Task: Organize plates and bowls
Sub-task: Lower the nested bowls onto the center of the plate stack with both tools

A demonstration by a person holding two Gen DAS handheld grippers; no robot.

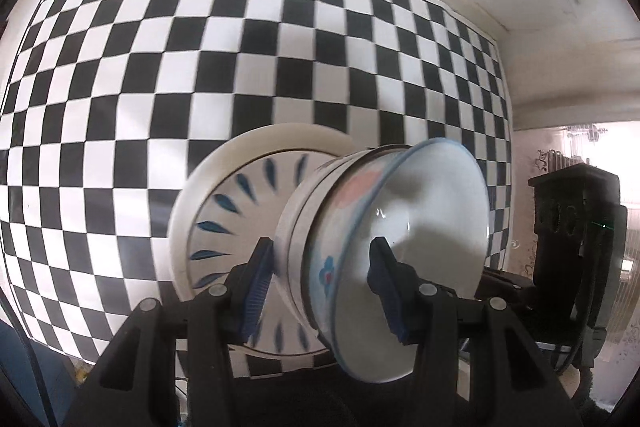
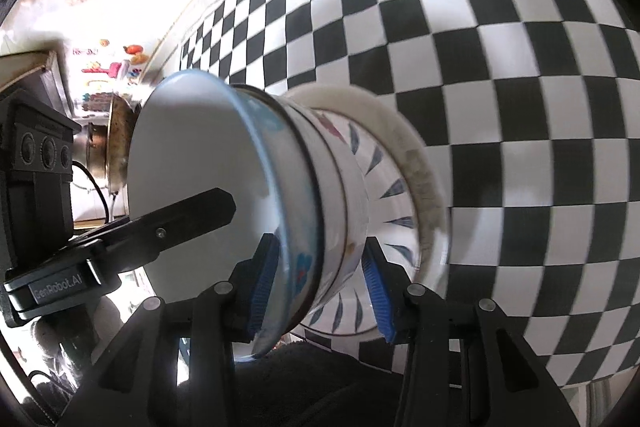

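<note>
A stack of nested bowls hangs between both grippers. The top one is a white bowl with a blue rim (image 1: pixel 420 227) (image 2: pixel 192 155), and it sits in white bowls (image 1: pixel 296 227) (image 2: pixel 344 195). My left gripper (image 1: pixel 322 283) is shut on one side of the stack, one pad inside the top bowl and one outside. My right gripper (image 2: pixel 320 279) clamps the opposite side the same way. Behind the stack lies a plate with blue leaf marks (image 1: pixel 224 219) (image 2: pixel 396 195) in a larger white plate (image 1: pixel 256 143) (image 2: pixel 424 167). I cannot tell whether the bowls touch them.
A black-and-white checkered mat (image 1: pixel 160 67) (image 2: pixel 480 27) covers the table under the plates. The right gripper's black body (image 1: pixel 576 247) shows beside the stack; the left one's finger (image 2: pixel 188 211) reaches into the top bowl. A brass pot (image 2: pixel 116 143) stands off the mat.
</note>
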